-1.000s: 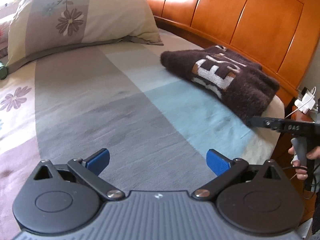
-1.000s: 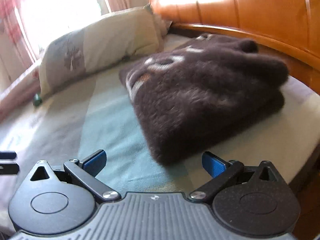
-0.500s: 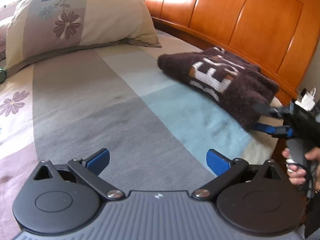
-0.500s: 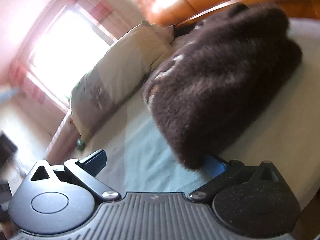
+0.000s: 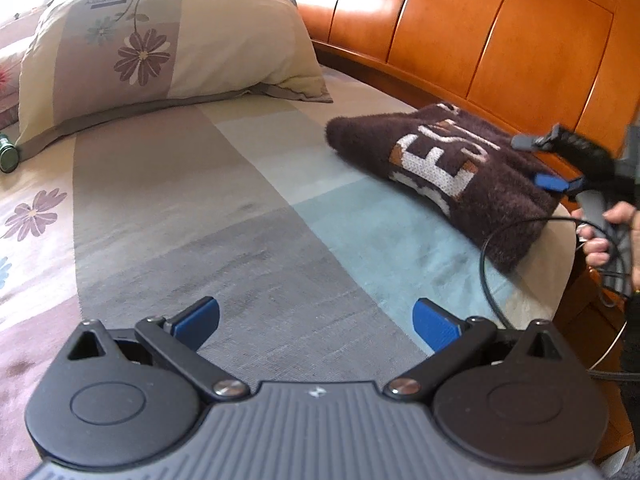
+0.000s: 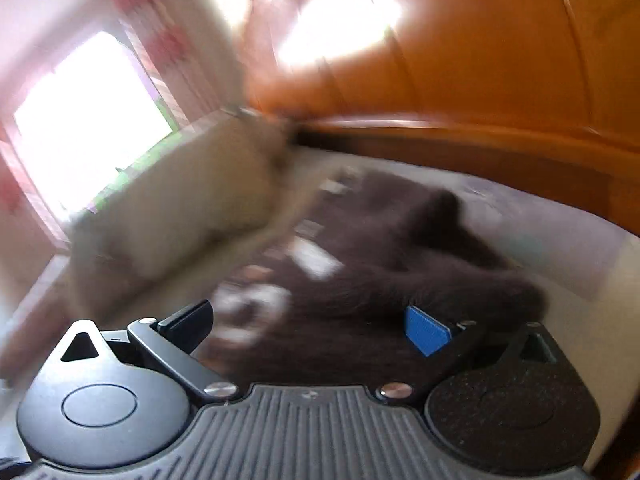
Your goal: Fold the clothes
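Observation:
A folded dark brown fuzzy sweater [image 5: 436, 168] with white letters lies on the bed near the wooden headboard, at the right. My left gripper [image 5: 316, 320] is open and empty, low over the striped bedsheet, well short of the sweater. My right gripper [image 6: 308, 324] is open and hangs just above the sweater [image 6: 360, 280]; that view is blurred by motion. In the left wrist view the right gripper [image 5: 538, 160] shows over the sweater's right end, jaws apart, held by a hand.
A floral pillow [image 5: 160, 52] lies at the head of the bed, left of the sweater. The orange wooden headboard [image 5: 500, 40] runs along the back right. The bed's edge is at the right, with a black cable [image 5: 486, 264] looping there. A green object [image 5: 8, 156] lies at far left.
My right gripper has risen from the sweater's near edge to above it and tilted downward, still open. The left gripper has hardly moved. The sweater stays in place.

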`<action>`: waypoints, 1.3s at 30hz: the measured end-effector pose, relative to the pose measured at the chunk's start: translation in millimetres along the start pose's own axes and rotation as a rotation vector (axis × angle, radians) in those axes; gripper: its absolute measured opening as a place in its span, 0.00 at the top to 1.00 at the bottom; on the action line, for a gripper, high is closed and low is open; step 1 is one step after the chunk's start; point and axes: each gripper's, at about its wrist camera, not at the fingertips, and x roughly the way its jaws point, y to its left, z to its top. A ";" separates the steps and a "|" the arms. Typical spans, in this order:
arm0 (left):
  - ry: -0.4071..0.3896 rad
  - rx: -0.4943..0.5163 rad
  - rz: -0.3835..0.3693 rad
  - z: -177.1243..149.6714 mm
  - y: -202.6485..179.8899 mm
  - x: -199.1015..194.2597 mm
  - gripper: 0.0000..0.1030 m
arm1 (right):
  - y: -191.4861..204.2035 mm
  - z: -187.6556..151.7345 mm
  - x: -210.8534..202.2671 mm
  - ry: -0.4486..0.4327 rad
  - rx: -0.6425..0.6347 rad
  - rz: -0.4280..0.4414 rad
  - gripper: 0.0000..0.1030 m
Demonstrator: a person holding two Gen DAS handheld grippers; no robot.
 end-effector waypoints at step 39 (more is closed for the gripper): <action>-0.062 0.066 -0.041 0.1 -35.2 -36.4 0.01 | 62.7 14.6 36.9 0.097 -0.280 -0.091 0.00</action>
